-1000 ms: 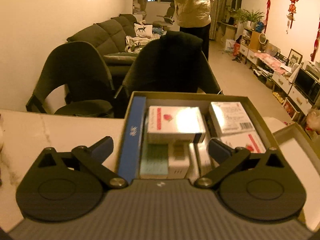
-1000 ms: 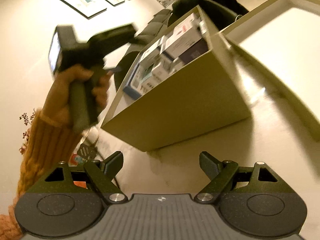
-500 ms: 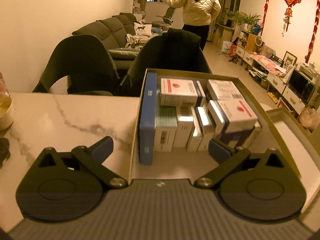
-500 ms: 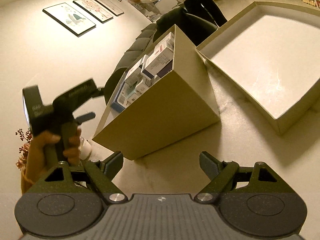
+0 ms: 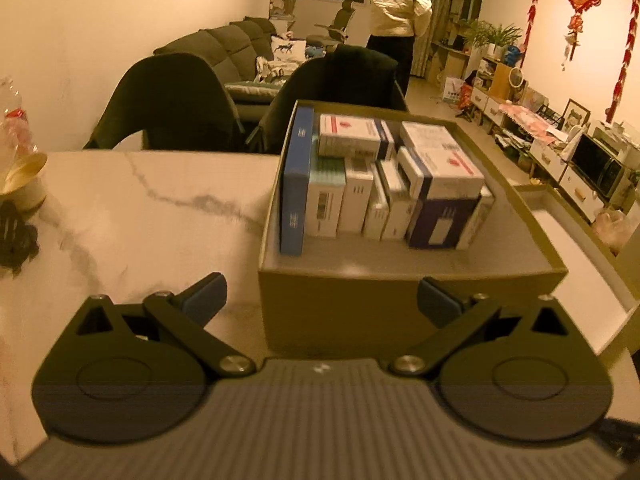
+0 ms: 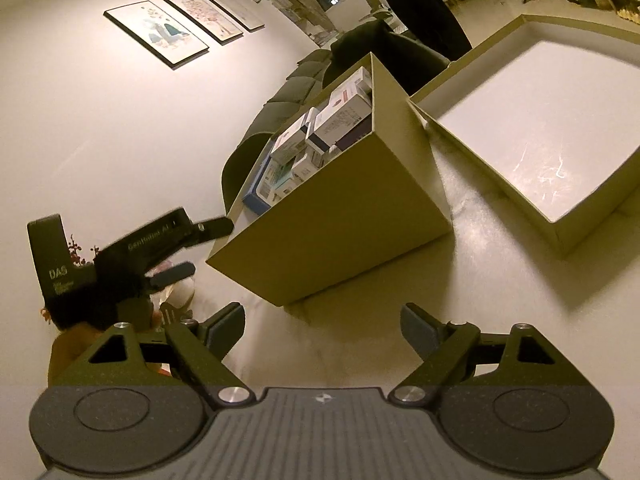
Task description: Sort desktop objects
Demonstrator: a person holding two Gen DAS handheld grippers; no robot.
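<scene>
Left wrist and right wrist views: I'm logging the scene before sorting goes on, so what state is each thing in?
Olive cardboard box: open, upright, part-filled with medicine cartons.
Tall blue carton: on edge against the box's left wall.
Olive box lid: inside up, empty.
Left gripper: fingers open, empty.
Right gripper: fingers open, empty.

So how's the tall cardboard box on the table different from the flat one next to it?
The tall box is packed with upright medicine cartons, while the flat tray holds nothing, showing a bare white floor. The tall box has high walls; the flat tray's rim is low. The tall box's inside looks grey, the flat tray's white. Both are olive-brown, open-topped, and sit side by side on the marble table.
</scene>
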